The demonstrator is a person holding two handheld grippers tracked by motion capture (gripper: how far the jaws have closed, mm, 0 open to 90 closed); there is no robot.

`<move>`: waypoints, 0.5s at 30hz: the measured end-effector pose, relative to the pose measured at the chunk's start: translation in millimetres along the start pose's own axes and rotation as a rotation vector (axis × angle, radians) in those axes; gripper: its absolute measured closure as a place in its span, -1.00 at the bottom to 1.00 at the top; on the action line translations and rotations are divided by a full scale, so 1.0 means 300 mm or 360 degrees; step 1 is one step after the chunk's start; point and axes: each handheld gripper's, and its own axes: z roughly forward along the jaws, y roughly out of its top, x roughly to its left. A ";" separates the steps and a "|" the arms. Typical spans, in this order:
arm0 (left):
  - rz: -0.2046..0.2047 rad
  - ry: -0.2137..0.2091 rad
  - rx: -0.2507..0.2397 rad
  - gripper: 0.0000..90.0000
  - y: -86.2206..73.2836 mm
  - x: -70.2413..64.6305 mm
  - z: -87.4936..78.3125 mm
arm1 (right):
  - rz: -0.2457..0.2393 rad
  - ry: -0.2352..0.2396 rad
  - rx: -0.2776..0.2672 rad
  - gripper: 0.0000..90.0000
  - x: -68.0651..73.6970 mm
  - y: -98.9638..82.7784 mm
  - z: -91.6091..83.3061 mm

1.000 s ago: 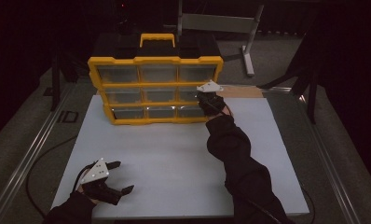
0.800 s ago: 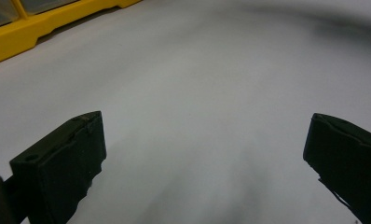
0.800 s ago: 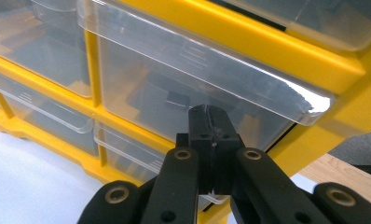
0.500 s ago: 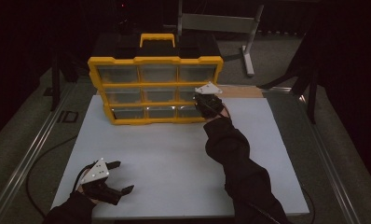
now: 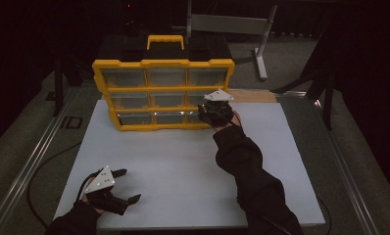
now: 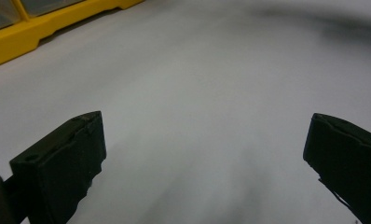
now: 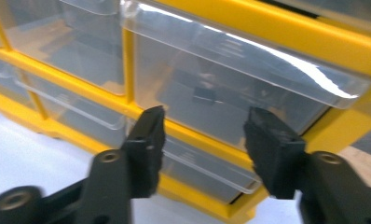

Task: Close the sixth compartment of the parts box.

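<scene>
The yellow drawer cabinet (image 5: 163,93) is standing at 12 o'clock on the white table (image 5: 183,166). The right gripper (image 5: 205,113) is hovering at its lower right drawers (image 7: 211,102), jaws just opening, gripping nothing. The left gripper (image 5: 127,186) is resting at 7 o'clock, jaws wide, empty.

Right gripper (image 5: 208,113): held well forward at the end of an outstretched, dark-sleeved right forearm (image 5: 247,176). Its jaws have just been opening; in the right gripper view (image 7: 203,140) they stand partly apart with nothing clamped between the pads.

Left gripper (image 5: 123,185): held low near the person's side, its grey plate facing up. Jaws are spread wide, with nothing between them (image 6: 204,154).
</scene>
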 end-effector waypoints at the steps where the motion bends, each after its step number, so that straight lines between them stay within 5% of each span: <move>1: 0.0000 0.0000 0.0000 -1.00 0.000 0.000 0.000 | 0.0000 0.0000 0.0000 -0.06 0.000 0.000 0.000; 15: -0.0002 -0.0009 0.0006 -1.00 -0.001 -0.001 0.002 | 0.0041 0.0057 0.0042 -0.76 0.012 0.005 -0.001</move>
